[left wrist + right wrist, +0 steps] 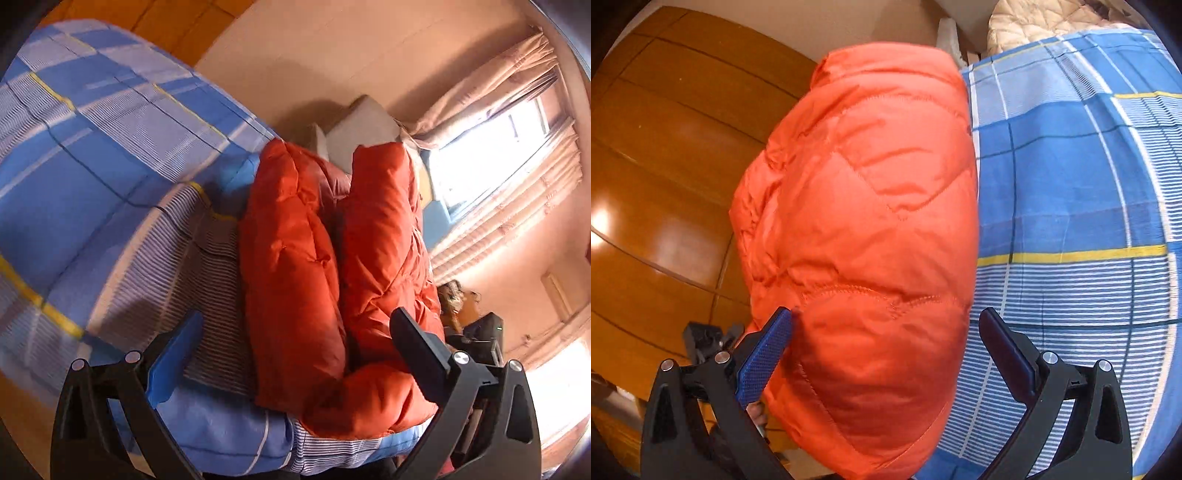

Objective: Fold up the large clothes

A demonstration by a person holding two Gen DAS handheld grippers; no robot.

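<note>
The orange puffer jacket (332,266) lies bunched on the bed (110,155) with its blue plaid sheet. The left claw (299,354) and right claw (886,350) both gape, released, seemingly straddling the padding.

A bed (92,155) covered by a blue plaid sheet with white stripes and yellow lines is seen in both views. An orange quilted jacket (332,280) is laid on it, folded into puffy lobes, and is seen hanging past the bed's edge in the right wrist view.
</note>
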